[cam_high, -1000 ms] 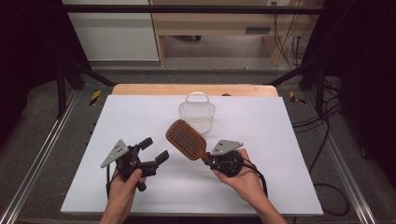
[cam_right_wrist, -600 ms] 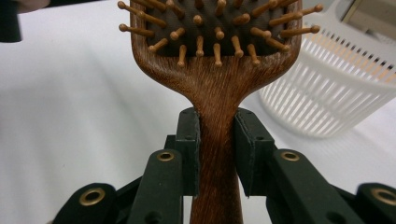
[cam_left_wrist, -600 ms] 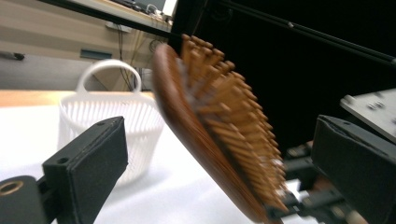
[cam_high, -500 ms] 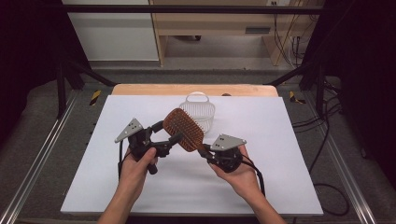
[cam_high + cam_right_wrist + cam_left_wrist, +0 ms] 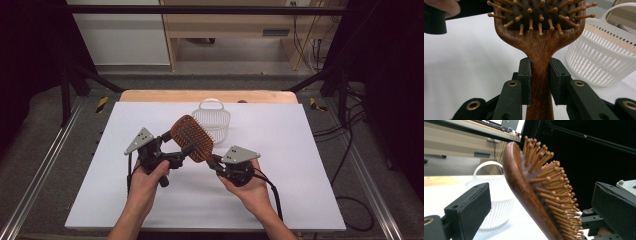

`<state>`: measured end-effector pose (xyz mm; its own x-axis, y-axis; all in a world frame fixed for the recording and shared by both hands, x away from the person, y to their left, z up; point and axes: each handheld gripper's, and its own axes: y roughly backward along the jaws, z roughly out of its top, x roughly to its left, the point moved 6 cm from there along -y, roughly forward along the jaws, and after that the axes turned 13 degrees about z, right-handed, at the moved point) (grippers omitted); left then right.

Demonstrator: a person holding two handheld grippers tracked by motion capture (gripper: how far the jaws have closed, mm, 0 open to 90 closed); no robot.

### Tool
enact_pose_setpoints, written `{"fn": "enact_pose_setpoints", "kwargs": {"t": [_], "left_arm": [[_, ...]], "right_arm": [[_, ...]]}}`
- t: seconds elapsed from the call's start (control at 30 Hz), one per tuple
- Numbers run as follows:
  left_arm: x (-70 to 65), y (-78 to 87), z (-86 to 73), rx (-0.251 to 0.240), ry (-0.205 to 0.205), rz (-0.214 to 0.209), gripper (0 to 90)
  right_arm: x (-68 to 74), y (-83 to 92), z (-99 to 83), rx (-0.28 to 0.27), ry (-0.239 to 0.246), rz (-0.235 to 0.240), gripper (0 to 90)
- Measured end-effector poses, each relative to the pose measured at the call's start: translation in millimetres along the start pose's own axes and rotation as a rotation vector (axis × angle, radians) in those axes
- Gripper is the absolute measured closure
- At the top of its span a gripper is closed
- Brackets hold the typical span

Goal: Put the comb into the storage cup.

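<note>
The wooden hairbrush [image 5: 191, 138] is gripped by its handle in the right gripper [image 5: 216, 164], just before the white basket [image 5: 212, 120]. The left gripper [image 5: 176, 147] is held wide apart around the brush head, pads untouching.

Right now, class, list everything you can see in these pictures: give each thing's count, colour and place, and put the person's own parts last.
Hairbrush: one, brown wood, lifted above the table, handle clamped in the right gripper.
Basket: one, white, slatted, on the table behind the brush.
Table: one, white top.
Left gripper: one, black, jaws open either side of the brush head.
Right gripper: one, black, jaws shut on the handle.
Hands: two, one per gripper.
</note>
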<state>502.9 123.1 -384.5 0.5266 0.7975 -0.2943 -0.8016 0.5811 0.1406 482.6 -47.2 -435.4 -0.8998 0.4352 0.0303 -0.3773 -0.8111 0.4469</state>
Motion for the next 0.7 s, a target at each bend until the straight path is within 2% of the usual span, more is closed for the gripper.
{"fn": "enact_pose_setpoints", "kwargs": {"t": [0.1,0.23,0.4,0.7], "left_arm": [[-1.7,0.0,-1.2,-0.002,-0.029,0.014,2.4],[0.6,0.5,-0.7,-0.006,-0.021,0.041,2.4],[0.5,2.4,-0.6,-0.005,0.009,0.034,2.4],[3.8,4.1,0.0,-0.012,0.029,0.049,2.7]], "right_arm": [[0.7,0.6,0.3,-0.008,0.002,-0.001,73.0],[2.2,1.5,1.4,-0.020,-0.003,0.005,73.0],[4.4,0.8,2.7,-0.027,-0.002,0.010,73.0],[7.7,-1.2,2.6,-0.029,0.003,0.011,73.0]]}}
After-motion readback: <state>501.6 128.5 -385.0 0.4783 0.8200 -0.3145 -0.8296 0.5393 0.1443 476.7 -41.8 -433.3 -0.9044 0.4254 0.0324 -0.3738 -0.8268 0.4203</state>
